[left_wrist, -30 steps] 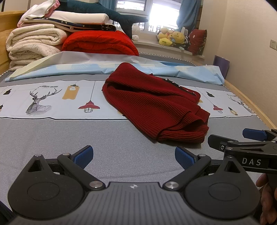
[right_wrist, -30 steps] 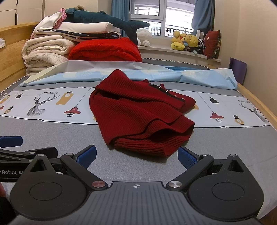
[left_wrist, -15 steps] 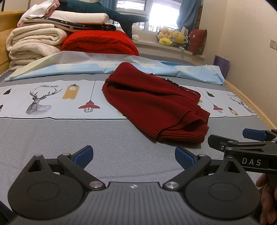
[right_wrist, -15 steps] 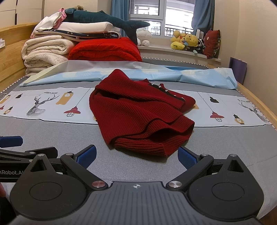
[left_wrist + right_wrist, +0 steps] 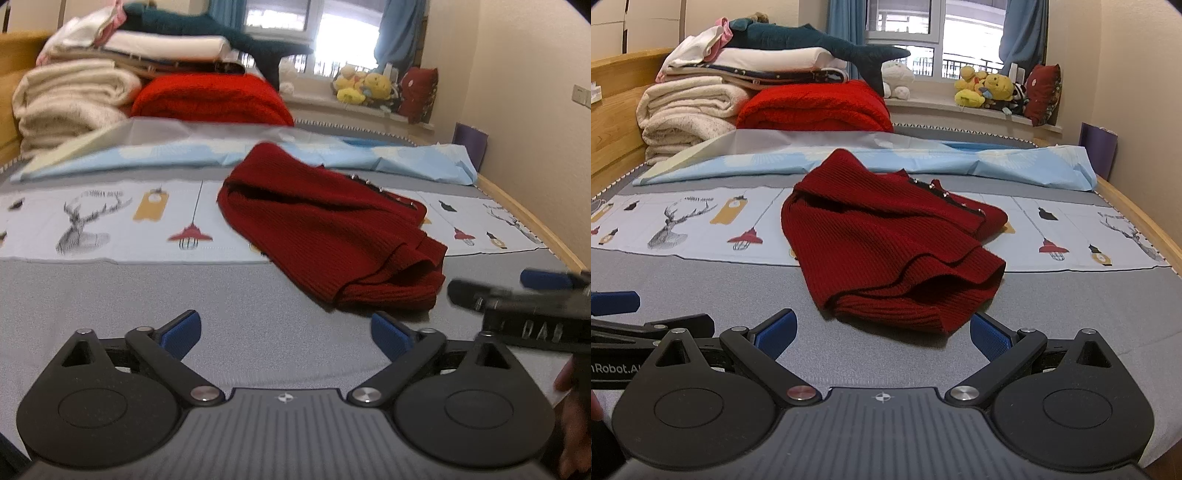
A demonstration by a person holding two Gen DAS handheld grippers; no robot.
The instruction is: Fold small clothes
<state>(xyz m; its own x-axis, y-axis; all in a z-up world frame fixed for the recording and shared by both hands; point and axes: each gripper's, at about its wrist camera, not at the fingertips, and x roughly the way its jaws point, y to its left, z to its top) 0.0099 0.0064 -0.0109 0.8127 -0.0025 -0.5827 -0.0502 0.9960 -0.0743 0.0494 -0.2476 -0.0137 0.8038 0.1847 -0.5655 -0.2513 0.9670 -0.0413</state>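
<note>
The dark red knit sweater (image 5: 886, 251) lies in a loose heap near the middle of the bed (image 5: 1071, 314), partly on the grey cover and partly on the pale printed strip (image 5: 683, 221) that runs across it. The knit is finely ribbed. Its near end is a thicker ribbed hem, doubled over in layers with open folds between them. A row of small metallic studs or buttons (image 5: 942, 190) runs along a dark edge at the far right side. The garment is rumpled, not flat, with a raised fold at its far end.

The left gripper (image 5: 286, 328) sits low over the grey cover, short of the sweater; its blue-padded fingers (image 5: 183, 328) stand wide apart and hold nothing. The right gripper (image 5: 882, 332) is likewise spread wide and empty, with the sweater's hem lying just ahead between its finger lines, not touched.

Legible writing: in the right wrist view, the side of the left gripper body reads "nRobot.A", cut off at the frame edge. In the left wrist view, the right gripper's side (image 5: 535, 317) shows blurred letters resembling "DAS". Small lettering above the printed deer (image 5: 676, 225) cannot be read.

Folded blankets (image 5: 690, 110), a red blanket (image 5: 812, 107) and a plush shark (image 5: 812, 40) are stacked at the head of the bed.
</note>
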